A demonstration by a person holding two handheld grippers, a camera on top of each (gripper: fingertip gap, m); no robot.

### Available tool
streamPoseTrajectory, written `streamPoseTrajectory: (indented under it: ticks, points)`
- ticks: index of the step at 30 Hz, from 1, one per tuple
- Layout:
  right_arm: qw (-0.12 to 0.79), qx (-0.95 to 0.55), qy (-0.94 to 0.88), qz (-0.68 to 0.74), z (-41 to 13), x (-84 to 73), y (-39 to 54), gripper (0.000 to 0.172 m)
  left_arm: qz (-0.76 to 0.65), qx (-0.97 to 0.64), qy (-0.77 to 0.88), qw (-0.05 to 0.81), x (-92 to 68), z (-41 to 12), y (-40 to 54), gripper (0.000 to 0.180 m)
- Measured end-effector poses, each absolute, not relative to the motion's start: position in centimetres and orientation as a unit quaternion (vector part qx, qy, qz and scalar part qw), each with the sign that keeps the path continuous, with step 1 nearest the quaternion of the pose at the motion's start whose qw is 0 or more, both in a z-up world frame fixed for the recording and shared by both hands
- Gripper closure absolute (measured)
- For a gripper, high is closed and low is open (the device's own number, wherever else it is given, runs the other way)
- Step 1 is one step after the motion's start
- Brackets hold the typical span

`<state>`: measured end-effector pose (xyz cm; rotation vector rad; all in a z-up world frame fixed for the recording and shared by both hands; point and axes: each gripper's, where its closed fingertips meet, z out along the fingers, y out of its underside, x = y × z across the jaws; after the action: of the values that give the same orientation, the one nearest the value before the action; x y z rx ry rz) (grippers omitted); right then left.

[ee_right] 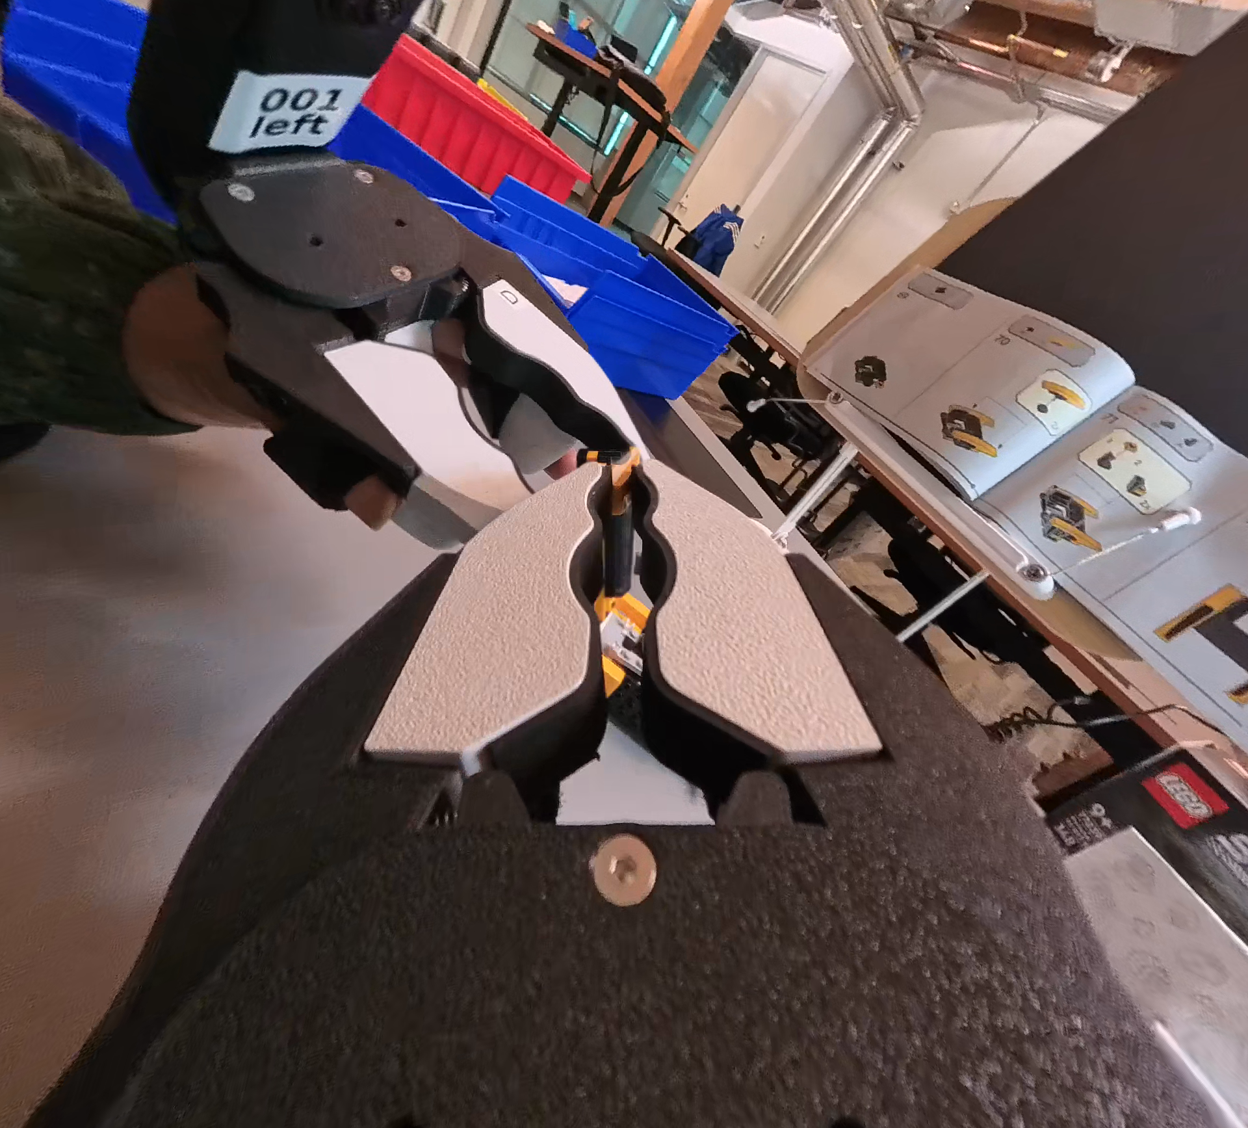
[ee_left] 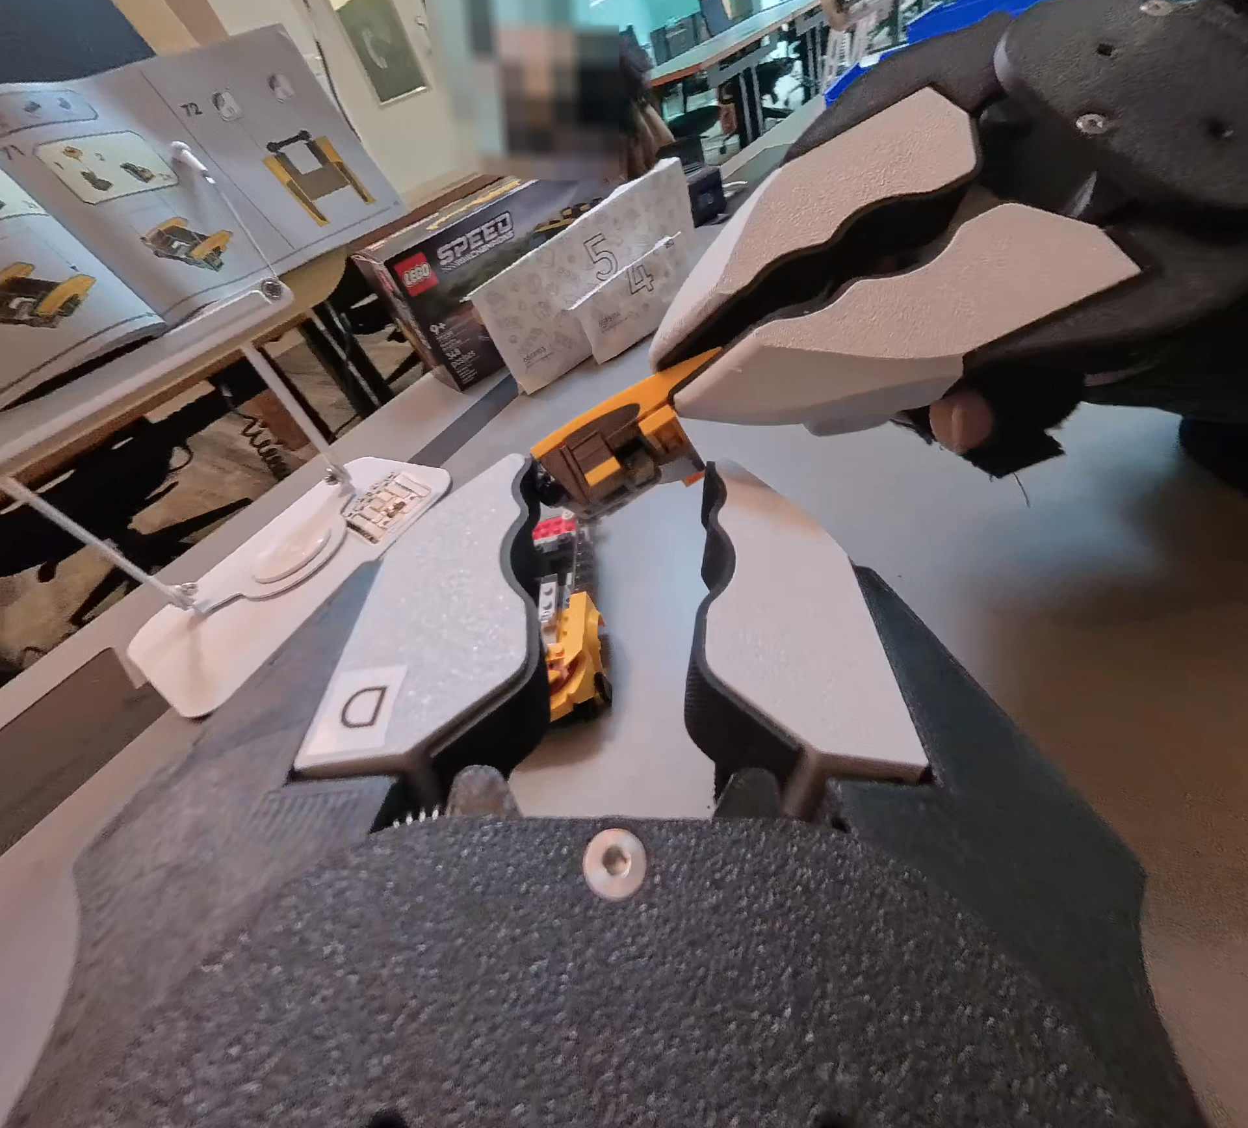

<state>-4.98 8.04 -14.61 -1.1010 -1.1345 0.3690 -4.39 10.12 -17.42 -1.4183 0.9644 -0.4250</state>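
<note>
A yellow, black and brown brick model (ee_left: 601,454) hangs over the grey table (ee_left: 945,623). My right gripper (ee_left: 675,383) reaches in from the upper right and is shut on the model's yellow top panel. In the right wrist view the thin yellow-and-black part (ee_right: 618,528) sits pinched between my right gripper's (ee_right: 620,477) pads. My left gripper (ee_left: 618,474) is open. The model's lower part, with red, grey and yellow bricks (ee_left: 570,623), lies along the left finger (ee_left: 446,589), with a wide gap to the other finger (ee_left: 776,623). The left gripper also shows in the right wrist view (ee_right: 533,487), its jaws apart.
An open instruction booklet (ee_left: 202,184) rests on a white wire stand (ee_left: 270,575) at the left. A dark toy box (ee_left: 446,285) and white numbered paper bags (ee_left: 594,285) stand behind. Blue bins (ee_right: 608,298) and a red bin (ee_right: 466,116) sit farther back. My two grippers' fingertips are within a few centimetres of each other.
</note>
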Motion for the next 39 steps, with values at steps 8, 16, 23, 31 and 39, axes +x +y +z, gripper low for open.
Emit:
streamPoseTrajectory:
  ticks: [8,16,23,31,39]
  points:
    - [0.69,-0.547,-0.426,0.207,-13.9,-4.9,8.9,0.167,-0.165,-0.64,0.371,0.652,-5.1,-17.0,10.8,0.135]
    - [0.663,-0.584,-0.367,0.292,-13.7,-5.0,8.9,0.166,-0.153,-0.65,0.355,0.655,-4.9,-17.2,10.9,0.133]
    - [0.649,-0.582,-0.369,0.321,-13.9,-4.9,8.9,0.165,-0.132,-0.643,0.374,0.655,-5.2,-17.2,11.0,0.134]
    - [0.67,-0.529,-0.451,0.261,-13.8,-4.6,8.3,0.165,-0.132,-0.625,0.4,0.657,-5.2,-16.8,10.5,0.14]
    - [0.663,-0.525,-0.47,0.253,-14.0,-4.0,8.5,0.165,-0.149,-0.623,0.413,0.647,-5.1,-17.1,10.2,0.141]
